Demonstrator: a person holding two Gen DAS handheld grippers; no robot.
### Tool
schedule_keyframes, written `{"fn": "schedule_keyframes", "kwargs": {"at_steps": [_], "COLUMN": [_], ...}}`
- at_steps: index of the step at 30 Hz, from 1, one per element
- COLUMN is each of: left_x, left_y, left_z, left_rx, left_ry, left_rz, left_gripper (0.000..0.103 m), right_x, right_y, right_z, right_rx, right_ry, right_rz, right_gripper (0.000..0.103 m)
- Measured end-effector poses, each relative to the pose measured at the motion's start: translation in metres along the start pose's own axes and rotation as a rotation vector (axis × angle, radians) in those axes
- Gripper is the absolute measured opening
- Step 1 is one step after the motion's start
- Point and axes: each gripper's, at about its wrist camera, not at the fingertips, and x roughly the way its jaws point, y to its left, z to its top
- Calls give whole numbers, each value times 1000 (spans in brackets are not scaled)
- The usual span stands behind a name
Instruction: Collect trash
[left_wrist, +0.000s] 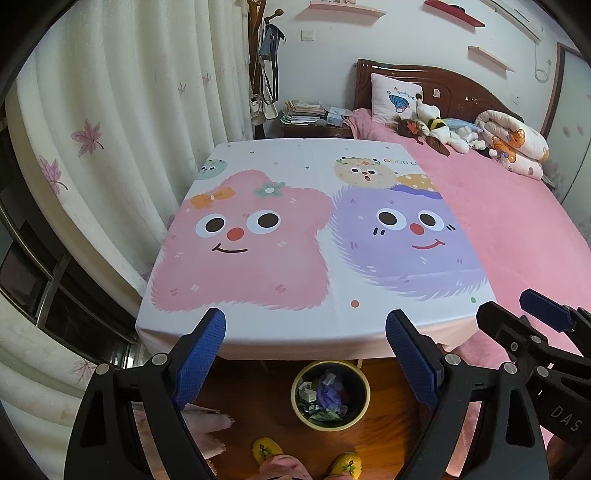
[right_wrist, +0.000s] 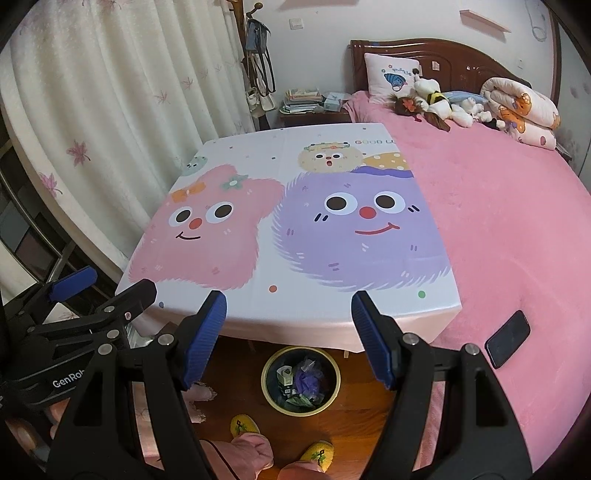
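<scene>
Nearest, the left tool (left_wrist: 306, 334) is held with its blue-padded fingers spread wide and nothing between them; the right tool (right_wrist: 289, 319) is likewise spread wide and empty. Both are raised side by side above the near edge of the table (left_wrist: 258, 332), each visible at the margin of the other's view.

Below them, on the wooden floor (right_wrist: 369, 406) just in front of the person's yellow slippers (left_wrist: 266, 448), a yellow-rimmed trash bin (right_wrist: 301, 380) is seen, partly tucked under the table's near edge. Crumpled trash (right_wrist: 308, 380) is already inside it: purple plastic, small cartons and greenish paper.

Further out, the table's cartoon cloth (left_wrist: 295, 221) shows no loose item in either view. To the right, a dark phone (right_wrist: 508, 343) lies on the pink bed (right_wrist: 498, 221); it should not be taken for waste. Beyond, plush toys (left_wrist: 436, 129) and a folded quilt (left_wrist: 513, 144) sit near the headboard, and a stack of papers (left_wrist: 301, 112) rests on the nightstand.

The collecting appears largely or wholly done. The step is best finished by a slow sweep of both views over table, bed and floor. If a scrap is found, it should be gripped near its middle, carried until directly over the bin's opening, and released low, so that it is not dropped onto the rim or the floor.
</scene>
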Motion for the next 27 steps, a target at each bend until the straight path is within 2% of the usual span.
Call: {"fn": "schedule_keyframes", "kwargs": {"at_steps": [27], "left_x": [2], "left_y": [-1], "left_z": [2], "left_rx": [-3], "left_ry": [6], "left_rz": [1], "left_gripper": [90], "right_x": [15], "right_y": [-12], "right_z": [-4], "right_rx": [-4], "right_ry": [19], "right_rz": [1], "right_gripper": [68]}}
